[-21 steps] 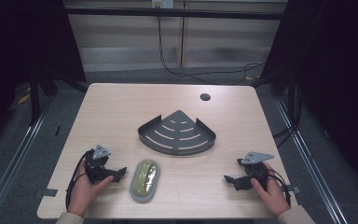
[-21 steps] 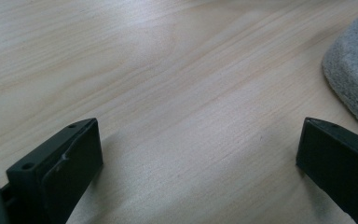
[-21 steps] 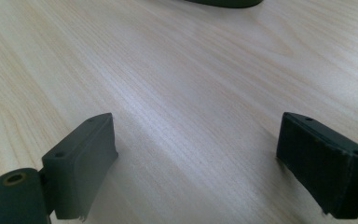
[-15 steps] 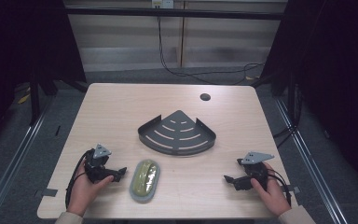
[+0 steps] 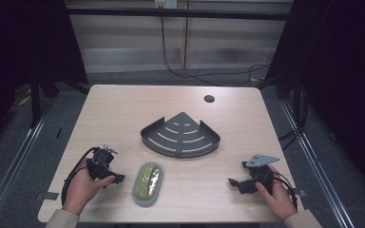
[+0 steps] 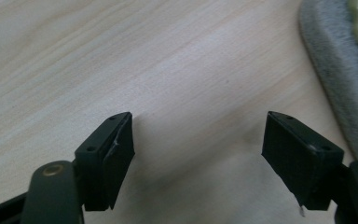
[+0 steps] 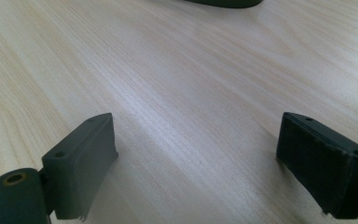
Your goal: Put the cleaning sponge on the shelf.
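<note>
No text, label, brand, number or sign can be read anywhere in these pictures.

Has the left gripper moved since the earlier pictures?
Yes. The left gripper has edged toward the green sponge; the gap between them is narrower, while the sponge lies where it was, below the corner rack.
</note>
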Demonstrator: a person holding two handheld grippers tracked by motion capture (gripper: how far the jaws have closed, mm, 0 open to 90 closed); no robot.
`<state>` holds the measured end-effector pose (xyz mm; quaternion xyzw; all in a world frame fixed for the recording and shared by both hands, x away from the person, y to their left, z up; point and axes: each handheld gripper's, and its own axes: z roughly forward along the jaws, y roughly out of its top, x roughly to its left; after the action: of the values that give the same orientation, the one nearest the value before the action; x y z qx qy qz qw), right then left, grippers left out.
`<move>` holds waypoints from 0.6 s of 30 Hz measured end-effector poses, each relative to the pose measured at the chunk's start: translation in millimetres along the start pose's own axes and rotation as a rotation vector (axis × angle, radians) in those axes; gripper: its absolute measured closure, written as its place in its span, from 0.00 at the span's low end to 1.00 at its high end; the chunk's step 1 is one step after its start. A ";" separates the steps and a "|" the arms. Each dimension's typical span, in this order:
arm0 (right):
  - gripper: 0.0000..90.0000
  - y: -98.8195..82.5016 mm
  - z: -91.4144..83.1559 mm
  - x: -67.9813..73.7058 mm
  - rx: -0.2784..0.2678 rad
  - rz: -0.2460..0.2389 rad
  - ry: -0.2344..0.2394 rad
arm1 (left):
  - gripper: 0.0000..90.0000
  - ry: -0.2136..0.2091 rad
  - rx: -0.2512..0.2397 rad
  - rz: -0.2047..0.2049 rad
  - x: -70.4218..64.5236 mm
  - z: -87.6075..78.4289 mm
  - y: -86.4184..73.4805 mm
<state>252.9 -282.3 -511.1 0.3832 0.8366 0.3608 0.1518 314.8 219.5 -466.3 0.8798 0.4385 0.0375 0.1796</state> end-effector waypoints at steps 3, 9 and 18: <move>0.12 0.0 0.0 0.0 0.000 0.000 0.000 | 0.30 -0.024 0.027 -0.003 -2.9 -5.1 5.6; 0.12 0.0 0.0 -0.1 0.000 -0.001 0.000 | 0.33 -0.052 0.081 -0.017 -14.3 -18.0 23.1; 0.12 0.0 -0.1 0.0 0.001 0.000 0.000 | 0.34 -0.090 0.153 0.003 -32.1 -29.9 45.5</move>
<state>252.9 -282.3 -511.1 0.3832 0.8367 0.3606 0.1515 322.9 177.7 -419.5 0.8924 0.4302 -0.0351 0.1314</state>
